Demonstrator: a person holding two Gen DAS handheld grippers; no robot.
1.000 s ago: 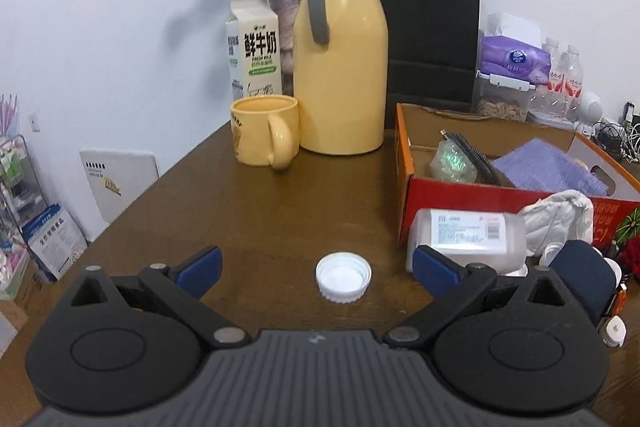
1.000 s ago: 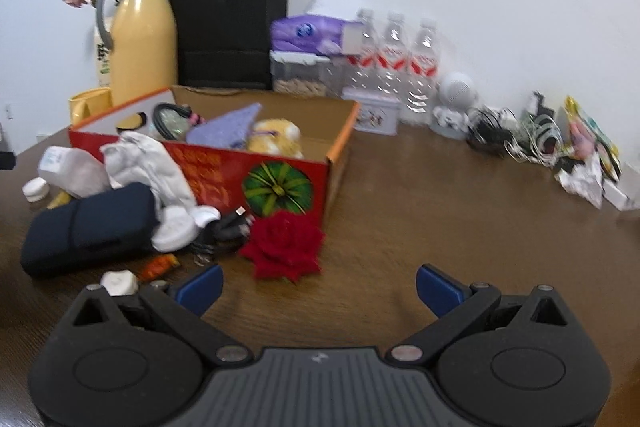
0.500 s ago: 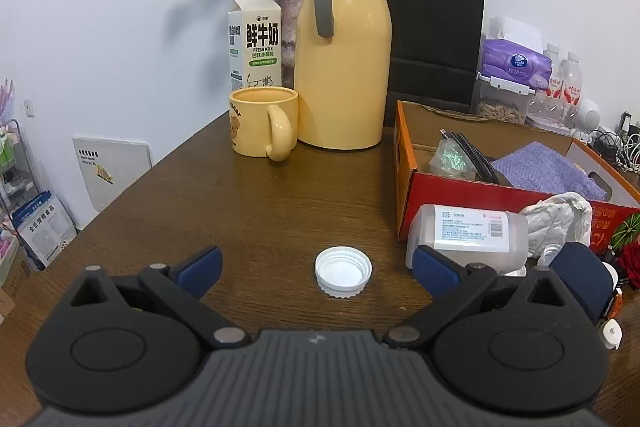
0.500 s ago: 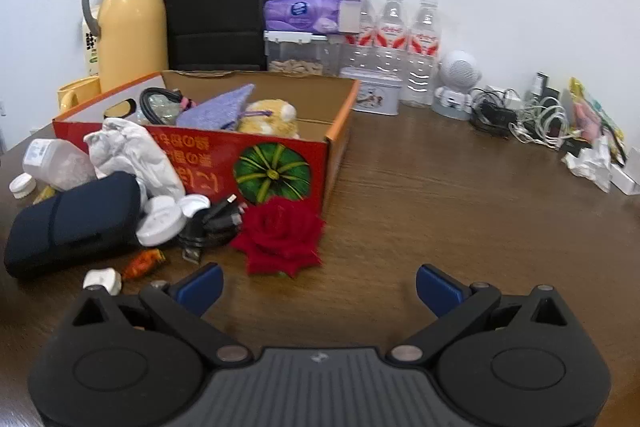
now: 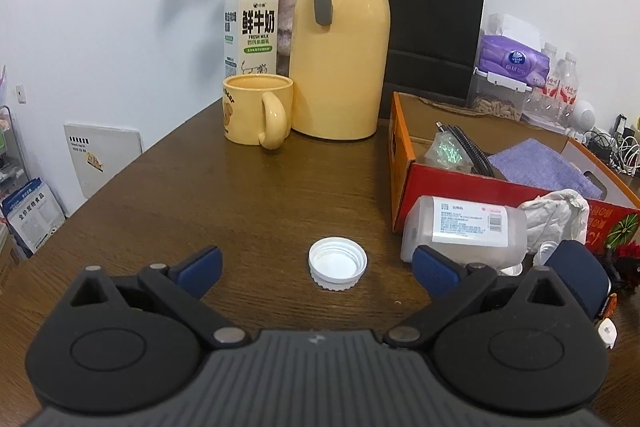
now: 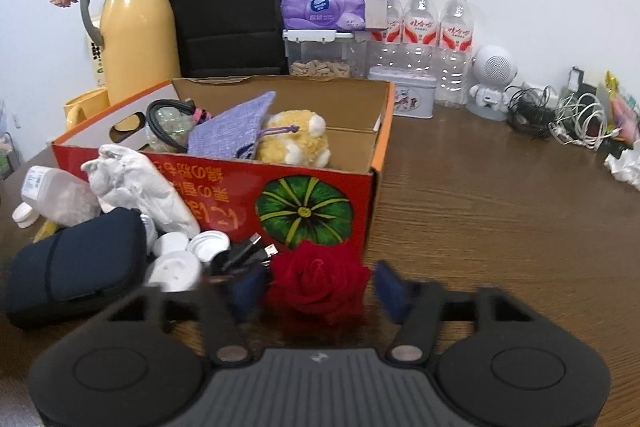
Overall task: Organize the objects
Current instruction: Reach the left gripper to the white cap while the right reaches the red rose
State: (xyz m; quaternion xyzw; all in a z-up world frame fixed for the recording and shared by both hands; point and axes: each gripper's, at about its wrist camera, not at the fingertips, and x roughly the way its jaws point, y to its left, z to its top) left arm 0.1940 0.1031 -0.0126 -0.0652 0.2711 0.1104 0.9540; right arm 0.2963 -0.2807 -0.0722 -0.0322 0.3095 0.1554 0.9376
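My right gripper (image 6: 318, 289) has its fingers on both sides of a red rose (image 6: 318, 281) that lies on the table before the red cardboard box (image 6: 224, 187). The jaws are partly closed and blurred, and I cannot tell if the pads touch the rose. My left gripper (image 5: 318, 265) is wide open and empty, with a white bottle cap (image 5: 338, 263) on the table between its fingers. A clear plastic bottle (image 5: 464, 229) lies on its side by the box (image 5: 404, 171).
A dark blue pouch (image 6: 76, 267), white lids (image 6: 176, 267), a crumpled white cloth (image 6: 140, 187) and a cable lie left of the rose. A yellow thermos (image 5: 340, 47), yellow mug (image 5: 256, 109), milk carton (image 5: 250, 27) and black bag (image 5: 432, 27) stand at the back. Water bottles (image 6: 420, 31) and cables (image 6: 560, 115) stand right.
My right gripper has moved forward and left to the rose and its fingers have closed in around it. My left gripper has stayed open over the cap, tilting slightly.
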